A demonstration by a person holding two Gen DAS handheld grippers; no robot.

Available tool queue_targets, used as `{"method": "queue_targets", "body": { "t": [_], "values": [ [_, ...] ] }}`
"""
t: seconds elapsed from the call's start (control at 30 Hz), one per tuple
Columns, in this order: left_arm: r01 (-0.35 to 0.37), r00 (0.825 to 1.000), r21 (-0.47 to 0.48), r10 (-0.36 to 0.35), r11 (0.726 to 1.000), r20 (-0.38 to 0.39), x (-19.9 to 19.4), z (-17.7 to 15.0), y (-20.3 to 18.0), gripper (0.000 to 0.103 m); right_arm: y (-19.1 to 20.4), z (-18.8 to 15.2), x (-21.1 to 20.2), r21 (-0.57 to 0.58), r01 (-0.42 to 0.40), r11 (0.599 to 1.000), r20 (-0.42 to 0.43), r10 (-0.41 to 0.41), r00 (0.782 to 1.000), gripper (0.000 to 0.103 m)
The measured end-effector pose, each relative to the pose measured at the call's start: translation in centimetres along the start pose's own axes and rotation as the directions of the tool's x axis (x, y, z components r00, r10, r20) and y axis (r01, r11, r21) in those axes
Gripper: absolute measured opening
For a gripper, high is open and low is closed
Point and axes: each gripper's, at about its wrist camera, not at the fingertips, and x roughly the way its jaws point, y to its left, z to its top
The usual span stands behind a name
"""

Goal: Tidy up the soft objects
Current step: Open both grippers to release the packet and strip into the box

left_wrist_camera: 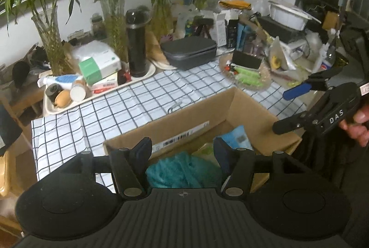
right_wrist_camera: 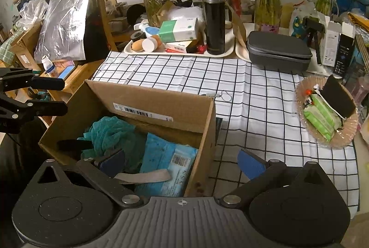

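Observation:
An open cardboard box (left_wrist_camera: 244, 104) (right_wrist_camera: 147, 95) stands on the checked tablecloth (right_wrist_camera: 265, 95). Inside lie a teal fuzzy cloth (left_wrist_camera: 182, 171) (right_wrist_camera: 108, 130), a blue wipes pack (right_wrist_camera: 170, 160) (left_wrist_camera: 237, 137) and a grey strap (right_wrist_camera: 143, 177). My left gripper (left_wrist_camera: 182, 148) is open and empty over the box's near edge, above the teal cloth. My right gripper (right_wrist_camera: 182, 162) is open and empty, its jaws straddling the box's right wall. It also shows in the left wrist view (left_wrist_camera: 293, 109) to the right of the box.
A glass dish (right_wrist_camera: 329, 114) with green wipes packs sits right of the box. At the back stand trays with a black flask (right_wrist_camera: 214, 19), a tissue box (right_wrist_camera: 180, 28), a grey case (right_wrist_camera: 276, 51) and bamboo vases (left_wrist_camera: 50, 40). Clutter lies beyond the table's left edge.

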Motion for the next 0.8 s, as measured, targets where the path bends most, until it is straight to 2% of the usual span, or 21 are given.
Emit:
{"method": "queue_targets", "body": {
  "t": [0.27, 0.8],
  "values": [
    [-0.017, 0.999, 0.015, 0.017, 1.000, -0.036, -0.4, -1.5, 0.9, 0.058, 1.6, -0.2, 0.3, -0.029, 0.015, 0.999, -0.020, -0.015, 1.000, 0.103],
    [-0.028, 0.999, -0.076, 0.026, 0.997, -0.028, -1.8, -3.6, 5.0, 0.059, 1.2, 0.2, 0.1, 0.016, 0.057, 0.998, -0.026, -0.057, 0.998, 0.103]
  ]
}}
